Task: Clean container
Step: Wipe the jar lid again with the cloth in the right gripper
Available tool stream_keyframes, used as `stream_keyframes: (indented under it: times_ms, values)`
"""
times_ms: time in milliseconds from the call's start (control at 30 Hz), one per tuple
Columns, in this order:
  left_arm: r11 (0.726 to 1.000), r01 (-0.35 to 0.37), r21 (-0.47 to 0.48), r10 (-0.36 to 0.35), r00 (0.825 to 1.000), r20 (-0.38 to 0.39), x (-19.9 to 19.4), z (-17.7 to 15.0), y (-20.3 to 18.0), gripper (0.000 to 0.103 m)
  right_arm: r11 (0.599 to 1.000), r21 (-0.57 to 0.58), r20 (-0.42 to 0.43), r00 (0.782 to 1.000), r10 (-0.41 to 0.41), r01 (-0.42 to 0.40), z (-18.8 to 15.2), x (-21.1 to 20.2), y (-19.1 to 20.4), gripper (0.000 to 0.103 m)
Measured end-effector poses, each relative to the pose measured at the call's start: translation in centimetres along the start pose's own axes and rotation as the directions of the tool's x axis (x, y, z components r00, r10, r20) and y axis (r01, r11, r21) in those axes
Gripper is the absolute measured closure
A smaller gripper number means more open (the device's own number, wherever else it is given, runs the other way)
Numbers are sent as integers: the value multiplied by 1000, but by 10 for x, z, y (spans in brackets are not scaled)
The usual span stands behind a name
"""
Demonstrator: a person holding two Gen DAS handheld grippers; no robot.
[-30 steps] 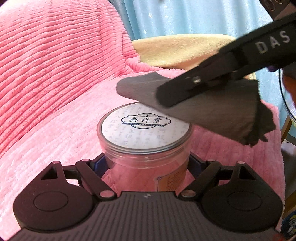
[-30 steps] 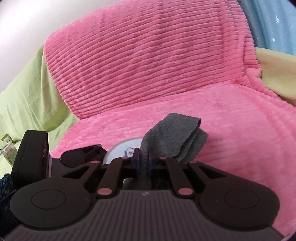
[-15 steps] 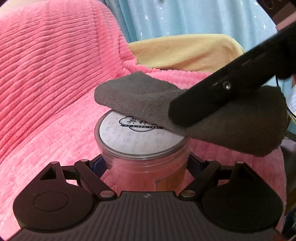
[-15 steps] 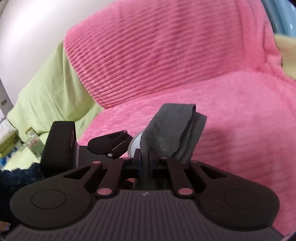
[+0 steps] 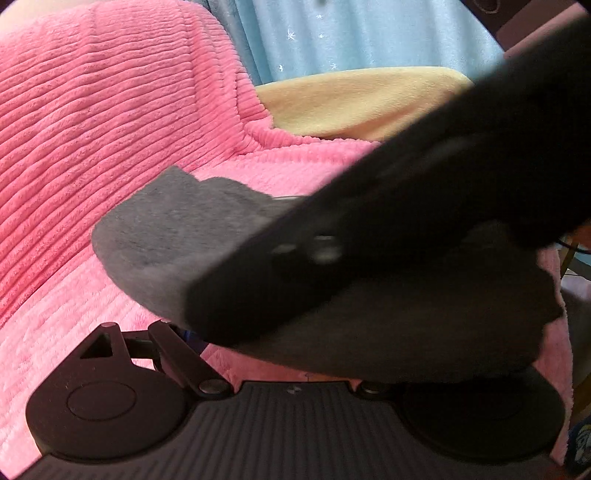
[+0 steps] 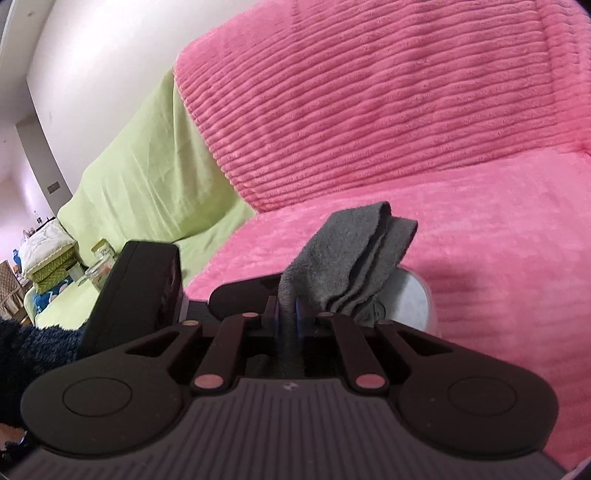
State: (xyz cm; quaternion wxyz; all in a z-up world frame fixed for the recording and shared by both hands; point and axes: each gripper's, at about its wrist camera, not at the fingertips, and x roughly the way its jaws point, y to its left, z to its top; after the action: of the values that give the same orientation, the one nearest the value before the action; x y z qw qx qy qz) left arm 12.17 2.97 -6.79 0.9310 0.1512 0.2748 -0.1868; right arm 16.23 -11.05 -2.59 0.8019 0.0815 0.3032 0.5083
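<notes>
My right gripper is shut on a folded grey cloth, whose free end lies on the white lid of the clear container. In the left wrist view the grey cloth and one of the right gripper's black fingers cover nearly the whole container. My left gripper sits around the container as before, but its fingertips are hidden under the cloth; only the left linkage shows. Its black body appears at the left of the right wrist view.
A pink ribbed blanket covers the sofa seat and back. A yellow cushion and blue curtain lie behind. A green cover, a small glass jar and dark fluffy fabric are at left.
The right gripper has swept the cloth across the lid toward the left camera. The printed lid, plain to see a second ago, is now covered in the left wrist view.
</notes>
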Motion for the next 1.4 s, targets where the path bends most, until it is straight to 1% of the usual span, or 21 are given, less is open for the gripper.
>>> stream_keyframes:
  times_ms: [100,233,300,400,533,633,733,867,967,1067,1133,1167,1233,1300,1333,1400]
  values:
    - [1000,-1,-11,1,1000,-4,1,0,1,17,1000,5,38,999,-20,19,2,7,-3,100]
    - [1000,1,-31,-2,1000,-8,3,1,2,17,995,-7,88,992,-95,96,6,13,-3,100]
    - [999,6,-47,-7,1000,-9,4,2,4,17,985,-21,118,979,-167,171,6,16,1,100]
    - [999,5,-52,-5,1000,-8,5,2,4,17,958,-60,154,951,-269,281,6,20,8,99]
    - [999,3,-46,-3,1000,-4,6,3,3,17,927,-81,179,920,-349,367,2,17,10,97]
    - [999,2,-40,-2,1000,-3,6,3,2,17,907,-92,180,902,-391,412,1,10,9,96]
    - [999,-1,-33,1,1000,-2,6,3,1,17,899,-77,173,893,-415,432,0,0,4,96]
    - [1000,0,-28,0,1000,-2,7,4,1,16,896,-56,147,892,-428,440,-1,-14,0,96]
    - [1000,3,-29,-3,1000,-5,7,4,2,16,893,-50,106,891,-441,448,0,-24,1,97]
    - [1000,0,-29,0,1000,-6,3,1,-1,17,883,-46,61,884,-464,467,-1,-36,3,97]
    - [999,-4,-33,4,1000,-9,2,2,-1,17,888,-7,33,887,-460,460,-1,-46,0,96]
    - [999,-3,-39,2,1000,-11,2,2,1,17,900,10,38,900,-435,435,-1,-52,0,96]
    - [999,0,-41,-1,1000,-11,1,3,2,18,935,32,78,932,-355,353,-2,-65,0,96]
    - [1000,-1,-32,1,1000,-9,2,6,1,18,963,26,95,959,-268,267,-1,-71,3,96]
    - [1000,-1,-28,1,1000,-8,3,7,2,18,972,23,92,967,-236,235,-1,-72,5,96]
    - [1000,2,-27,-2,1000,-7,2,6,2,18,976,23,49,975,-217,216,-2,-63,5,96]
